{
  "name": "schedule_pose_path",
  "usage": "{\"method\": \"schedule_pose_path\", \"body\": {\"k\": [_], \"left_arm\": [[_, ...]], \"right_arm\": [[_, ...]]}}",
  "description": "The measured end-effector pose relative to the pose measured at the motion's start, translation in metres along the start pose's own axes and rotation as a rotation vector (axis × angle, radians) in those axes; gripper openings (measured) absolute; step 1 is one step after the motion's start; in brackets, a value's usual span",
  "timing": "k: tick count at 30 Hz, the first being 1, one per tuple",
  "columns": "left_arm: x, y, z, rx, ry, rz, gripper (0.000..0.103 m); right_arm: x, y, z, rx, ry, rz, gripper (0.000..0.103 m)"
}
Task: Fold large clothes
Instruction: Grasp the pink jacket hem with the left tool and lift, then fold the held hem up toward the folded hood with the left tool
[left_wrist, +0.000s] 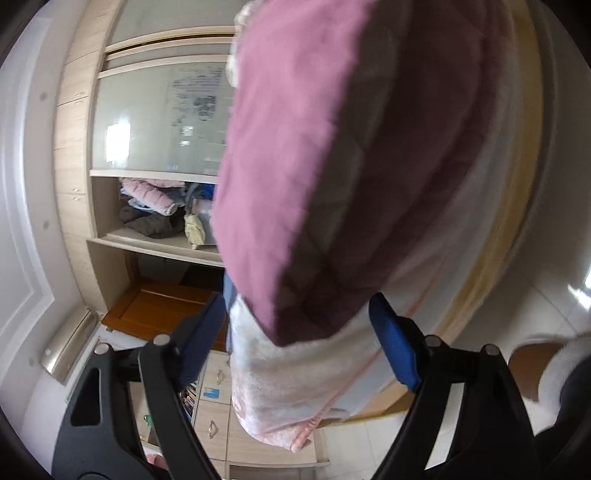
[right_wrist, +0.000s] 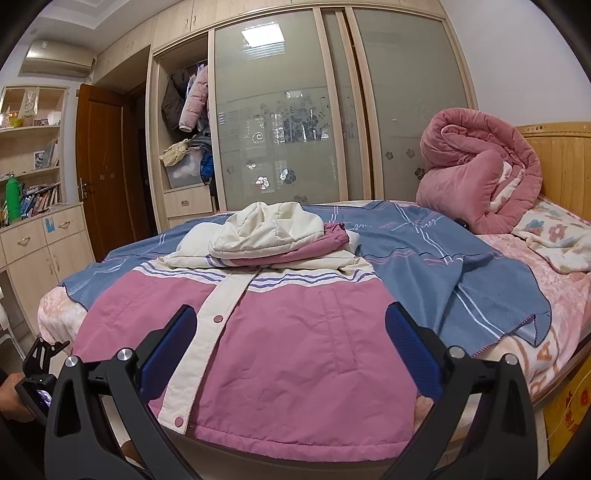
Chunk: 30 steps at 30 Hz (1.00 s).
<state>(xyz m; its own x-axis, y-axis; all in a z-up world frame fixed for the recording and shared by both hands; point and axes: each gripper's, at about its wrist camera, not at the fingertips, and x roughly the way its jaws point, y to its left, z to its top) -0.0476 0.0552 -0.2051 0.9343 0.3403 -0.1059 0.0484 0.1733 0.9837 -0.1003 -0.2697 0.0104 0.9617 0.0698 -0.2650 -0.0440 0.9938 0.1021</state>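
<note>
A pink and cream hooded jacket lies front-up on the bed, its hood bunched at the far end. My right gripper stands open just above the jacket's near hem, one blue pad on each side of the snap placket and pocket. The left wrist view is rolled sideways. It shows a pink corner of the jacket lying over the bed's pale sheet. My left gripper is open around that corner, with a gap at each pad.
A blue striped blanket covers the bed under the jacket. A rolled pink quilt leans on the wooden headboard. Behind stand a sliding-door wardrobe, a brown door and a drawer cabinet. A hand shows at lower left.
</note>
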Motion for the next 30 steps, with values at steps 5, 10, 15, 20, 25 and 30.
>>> {"method": "schedule_pose_path", "body": {"k": [5,10,15,20,25,30], "left_arm": [[0.005,0.030,0.005,-0.137,0.016,0.000,0.011],[-0.006,0.061,0.005,-0.293,-0.016,-0.001,0.007],[-0.021,0.119,-0.003,-0.586,-0.052,-0.076,0.005],[-0.021,0.156,0.006,-0.651,-0.087,-0.197,0.004],[-0.015,0.199,0.033,-0.640,-0.132,-0.233,0.004],[0.011,0.247,0.066,-0.589,-0.160,-0.225,0.004]], "right_arm": [[-0.001,0.000,0.000,0.001,0.007,0.003,0.102],[-0.002,0.000,0.000,0.001,0.005,0.002,0.102],[-0.001,-0.002,0.001,0.014,0.004,0.001,0.102],[-0.001,-0.002,0.002,0.019,-0.005,0.002,0.102],[-0.006,-0.008,0.005,0.050,-0.033,0.000,0.102],[-0.015,-0.021,0.009,0.105,-0.087,-0.022,0.102]]}}
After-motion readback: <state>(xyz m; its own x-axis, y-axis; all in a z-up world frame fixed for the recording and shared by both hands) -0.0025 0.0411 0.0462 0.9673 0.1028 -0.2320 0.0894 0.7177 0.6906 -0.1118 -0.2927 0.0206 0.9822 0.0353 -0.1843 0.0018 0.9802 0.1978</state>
